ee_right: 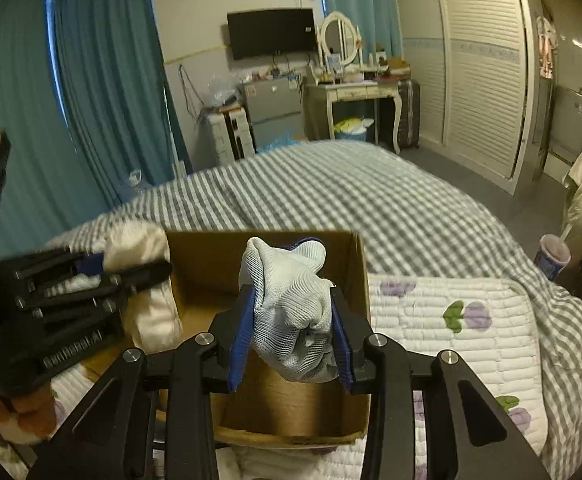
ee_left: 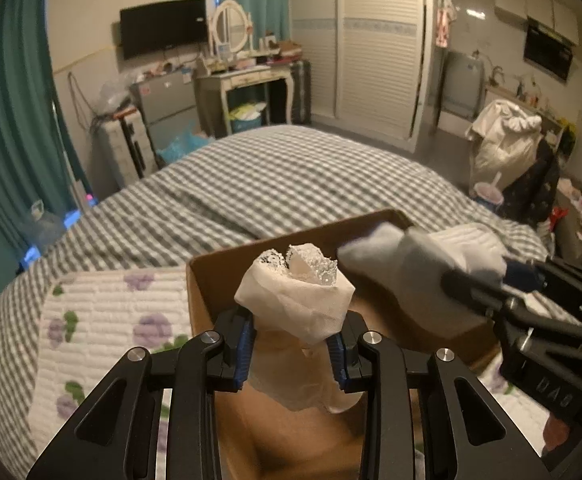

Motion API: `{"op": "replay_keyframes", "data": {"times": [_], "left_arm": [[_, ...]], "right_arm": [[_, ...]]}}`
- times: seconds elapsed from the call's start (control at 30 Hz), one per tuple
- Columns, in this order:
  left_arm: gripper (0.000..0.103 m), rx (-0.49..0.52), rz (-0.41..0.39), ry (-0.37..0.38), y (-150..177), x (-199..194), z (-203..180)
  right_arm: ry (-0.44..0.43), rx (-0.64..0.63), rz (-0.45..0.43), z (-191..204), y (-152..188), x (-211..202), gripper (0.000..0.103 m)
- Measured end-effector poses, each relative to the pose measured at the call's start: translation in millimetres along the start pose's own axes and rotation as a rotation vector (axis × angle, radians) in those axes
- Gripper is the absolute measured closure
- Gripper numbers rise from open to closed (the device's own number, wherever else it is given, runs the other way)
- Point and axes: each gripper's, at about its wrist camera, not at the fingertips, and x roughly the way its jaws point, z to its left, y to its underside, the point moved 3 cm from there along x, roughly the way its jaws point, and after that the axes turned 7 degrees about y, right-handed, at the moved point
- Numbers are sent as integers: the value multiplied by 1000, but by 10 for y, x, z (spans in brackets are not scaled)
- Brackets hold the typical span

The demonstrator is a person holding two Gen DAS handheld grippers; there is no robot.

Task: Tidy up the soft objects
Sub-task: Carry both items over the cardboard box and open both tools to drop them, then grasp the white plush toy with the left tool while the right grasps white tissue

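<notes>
My left gripper point(ee_left: 293, 344) is shut on a white lace-edged cloth point(ee_left: 295, 300) and holds it over the open brown cardboard box point(ee_left: 199, 292). My right gripper point(ee_right: 291, 336) is shut on a pale grey mesh sock point(ee_right: 291, 304) above the same box point(ee_right: 355, 280). The right gripper with the grey sock point(ee_left: 407, 264) shows at the right of the left wrist view. The left gripper with its white cloth point(ee_right: 147, 308) shows at the left of the right wrist view.
The box rests on a white quilted mat with purple flowers point(ee_right: 451, 332) on a grey checked bed point(ee_left: 291, 176). Beyond the bed stand a dressing table point(ee_left: 247, 80), a TV point(ee_left: 163, 26), a louvred wardrobe point(ee_left: 379, 60) and teal curtains point(ee_right: 103, 92).
</notes>
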Motion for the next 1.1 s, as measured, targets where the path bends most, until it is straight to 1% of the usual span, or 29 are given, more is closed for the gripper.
{"op": "replay_keyframes", "data": {"times": [0.07, 0.1, 0.13, 0.17, 0.2, 0.23, 0.33, 0.43, 0.47, 0.5, 0.6, 0.63, 0.7, 0.77, 0.8, 0.9, 0.93, 1.0, 1.07, 1.1], "left_arm": [[67, 10, -11, 0, -18, 31, -2], [55, 8, -10, -4, -37, 44, -2], [45, 5, -8, -9, -50, 48, 2], [22, 1, -4, -20, -56, 37, 7], [13, -1, -15, -30, -75, 10, 3], [13, 1, -32, -41, -88, -48, -2], [13, 3, -25, -58, -131, -176, 6], [13, -21, -47, -54, -161, -496, 1], [13, -29, -61, -51, -173, -678, -20], [13, -32, -78, -48, -181, -817, -36], [13, -14, -129, -69, -219, -1323, -118], [12, -7, -146, -71, -219, -1497, -148], [8, 2, -172, -70, -204, -1796, -190], [7, 3, -197, -69, -160, -2092, -206], [7, 1, -204, -66, -129, -2201, -193], [7, -22, -219, -58, 22, -2441, -131], [7, -28, -217, -59, 72, -2465, -109], [7, -44, -192, -82, 238, -2468, -56], [7, -55, -187, -91, 419, -2440, -10], [7, -61, -185, -99, 546, -2400, 16]], "right_arm": [[-1, 13, -4, -62, 51, 59, 61], [-10, 31, -9, -93, 62, 62, 54], [-20, 53, -14, -131, 66, 56, 48], [-20, 68, -19, -173, 75, 42, 35], [-10, 75, -26, -197, 73, 13, 31], [0, 73, -33, -215, 66, -27, 31], [29, 52, -46, -229, 39, -220, 31], [57, 33, -72, -211, -34, -575, 29], [64, 22, -84, -203, -65, -739, 25], [69, 7, -97, -174, -95, -915, 19], [93, -30, -134, -88, -167, -1403, 9], [102, -40, -140, -59, -181, -1559, 8], [103, -51, -146, 23, -180, -1845, 4], [111, -63, -146, 102, -155, -2101, 0], [113, -70, -148, 133, -137, -2182, 0], [109, -99, -155, 286, 37, -2432, 0], [103, -102, -149, 320, 104, -2464, 0], [84, -99, -129, 372, 267, -2494, 0], [46, -91, -96, 399, 446, -2445, 0], [42, -92, -86, 403, 523, -2405, 0]]}}
